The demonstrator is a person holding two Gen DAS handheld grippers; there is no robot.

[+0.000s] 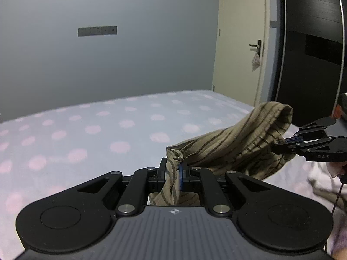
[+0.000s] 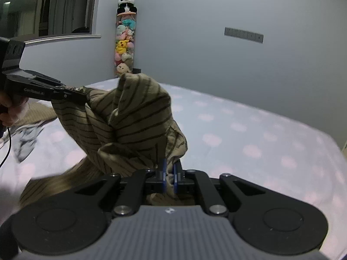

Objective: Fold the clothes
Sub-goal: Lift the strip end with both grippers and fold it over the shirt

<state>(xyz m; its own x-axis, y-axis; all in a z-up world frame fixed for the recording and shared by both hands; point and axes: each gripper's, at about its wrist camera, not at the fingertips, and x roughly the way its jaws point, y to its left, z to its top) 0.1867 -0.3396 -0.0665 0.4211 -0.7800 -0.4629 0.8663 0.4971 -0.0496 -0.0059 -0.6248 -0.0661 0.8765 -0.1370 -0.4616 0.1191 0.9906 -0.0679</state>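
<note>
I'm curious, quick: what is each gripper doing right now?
Left gripper: shut on the striped cloth, held above the bed.
Right gripper: shut on the same cloth.

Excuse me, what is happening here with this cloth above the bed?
A person is folding clothes with a handheld tool in each hand. Both tools are shut on the same striped brown garment: the left tool pinches one part of it and the right tool pinches another. The cloth is bunched up between them, mostly lifted above the bed with the dotted cover. It is not spread flat or folded yet. Another light garment lies on the bed nearby.
</note>
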